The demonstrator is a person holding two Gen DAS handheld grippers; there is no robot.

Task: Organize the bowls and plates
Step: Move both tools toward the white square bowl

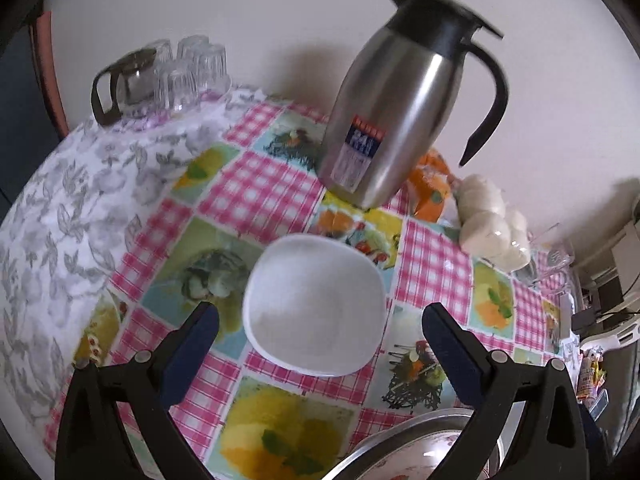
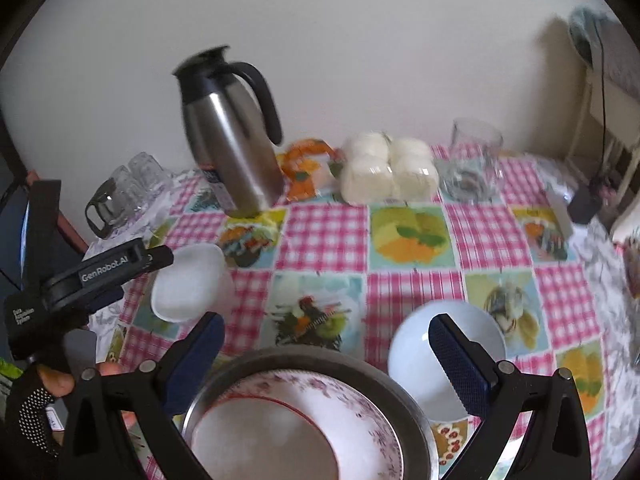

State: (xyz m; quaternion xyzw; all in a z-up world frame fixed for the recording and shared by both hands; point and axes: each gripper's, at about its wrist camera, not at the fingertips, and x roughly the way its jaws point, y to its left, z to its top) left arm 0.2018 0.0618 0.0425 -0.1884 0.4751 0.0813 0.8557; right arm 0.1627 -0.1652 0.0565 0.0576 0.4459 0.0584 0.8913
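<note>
A white square-ish bowl (image 1: 314, 304) rests on the checked tablecloth, right in front of my left gripper (image 1: 320, 314). That gripper is open, its two fingers wide apart on either side of the bowl's near rim without touching it. My right gripper (image 2: 326, 322) is open too and hovers above a floral plate (image 2: 296, 428) that lies inside a round metal dish (image 2: 416, 412). A white round bowl (image 2: 416, 344) stands just right of the dish, partly hidden behind the right finger. The square-ish bowl (image 2: 188, 284) also shows at the left of the right wrist view.
A steel thermos jug (image 1: 384, 120) stands behind the square bowl. Several glasses (image 1: 188, 76) and a glass pot (image 1: 124, 88) sit at the back left corner. Wrapped white buns (image 2: 388, 172), an orange packet (image 2: 304, 168) and a glass jar (image 2: 472, 164) line the wall. A gloved hand (image 2: 32, 404) holds the left gripper.
</note>
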